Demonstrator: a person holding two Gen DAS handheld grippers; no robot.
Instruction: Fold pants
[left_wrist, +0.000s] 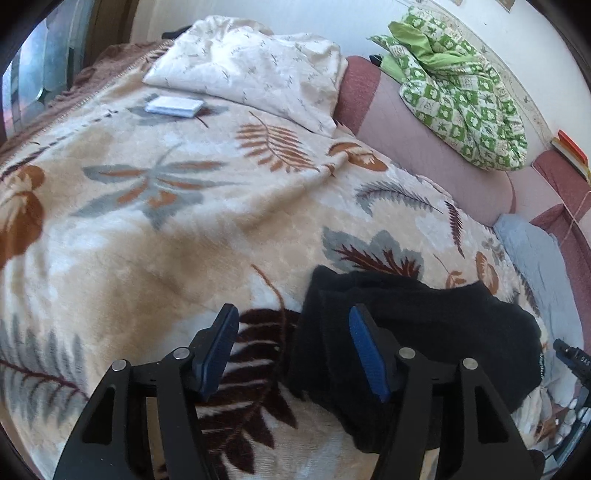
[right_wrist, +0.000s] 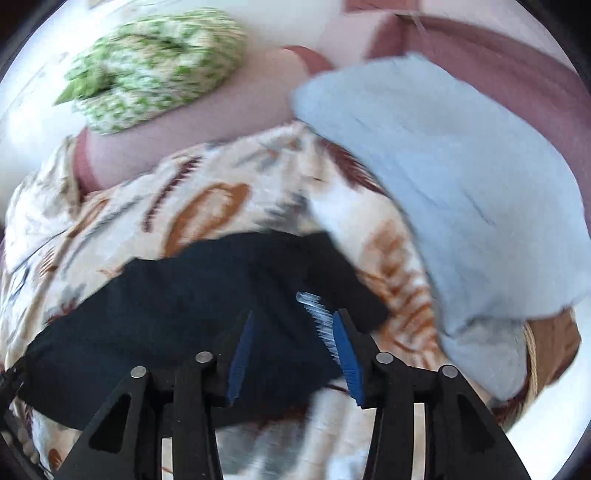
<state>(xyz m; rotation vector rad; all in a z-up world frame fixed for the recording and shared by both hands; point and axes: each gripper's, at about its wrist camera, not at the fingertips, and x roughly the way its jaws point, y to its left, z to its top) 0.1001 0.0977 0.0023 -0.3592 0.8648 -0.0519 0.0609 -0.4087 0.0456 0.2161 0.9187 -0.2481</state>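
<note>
The black pants lie in a compact, already doubled bundle on the leaf-patterned blanket that covers the bed, near its front edge. In the left wrist view a layered fold edge shows along the bundle's left side, and the far end looks lumpier than the rest.

The left gripper is wide open and holds nothing; one pad hangs over the blanket, the other over the bundle's left edge. The right gripper is also spread apart with nothing pinched, poised over the pants' right part; whether its pads touch the cloth I cannot tell, as that view is smeared.

The likely trouble: the fabric is dark and stacked, so a gripper closing here may catch only the top layer, and lifting would peel the fold open. A deeper bite could snag the plush blanket and drag it along. If the two sides rise unevenly, the bundle may skew.

Just beyond the pants lies a pale blue cloth; a wide sweep could brush it. The green patterned bedding and the pillow sit well apart, out of harm.
</note>
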